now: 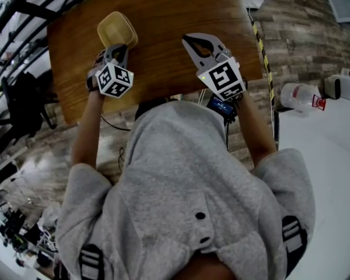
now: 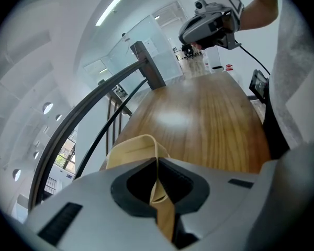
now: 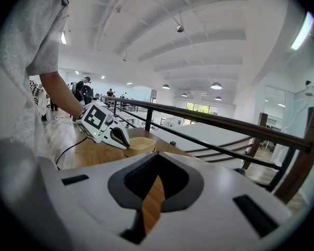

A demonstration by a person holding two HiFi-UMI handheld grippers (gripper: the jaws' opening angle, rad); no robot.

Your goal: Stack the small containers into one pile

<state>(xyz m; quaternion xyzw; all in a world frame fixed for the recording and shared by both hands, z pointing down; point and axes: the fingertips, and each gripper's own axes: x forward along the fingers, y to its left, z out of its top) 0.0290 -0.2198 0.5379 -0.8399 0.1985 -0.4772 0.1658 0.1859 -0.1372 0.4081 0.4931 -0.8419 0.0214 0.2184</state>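
The container (image 1: 116,29) is a beige, thin-walled tub on the table's (image 1: 163,10) far left part, mouth up, and it's the only one I can spot. From the right gripper view there might be a second rim under it, so it could already be a nested pile, but I can't tell. The left gripper (image 1: 118,48) is over the table's left side, angled down, with its jaws clamped on the tub's near wall, one jaw inside the rim and one outside. In the left gripper view you can see the wall pinched flat between the pads. The right gripper (image 1: 193,38) hangs over the table's middle right, well apart from the tub, with its jaws closed on nothing, just wood showing through the gap. My guess is this is either setting the tub down or about to lift it. Either way that wall looks floppy, so I'd hold the pinch steady and low on the wall and move it level so the tub doesn't swing or twist. If it's going onto another one, line the rims up square before lowering, then let go only once it's seated. The right one could steady the bottom of the pile from the table's right. The tub sits near the table's left edge, with the railing (image 2: 94,109) just past it, so no shoving it outward.
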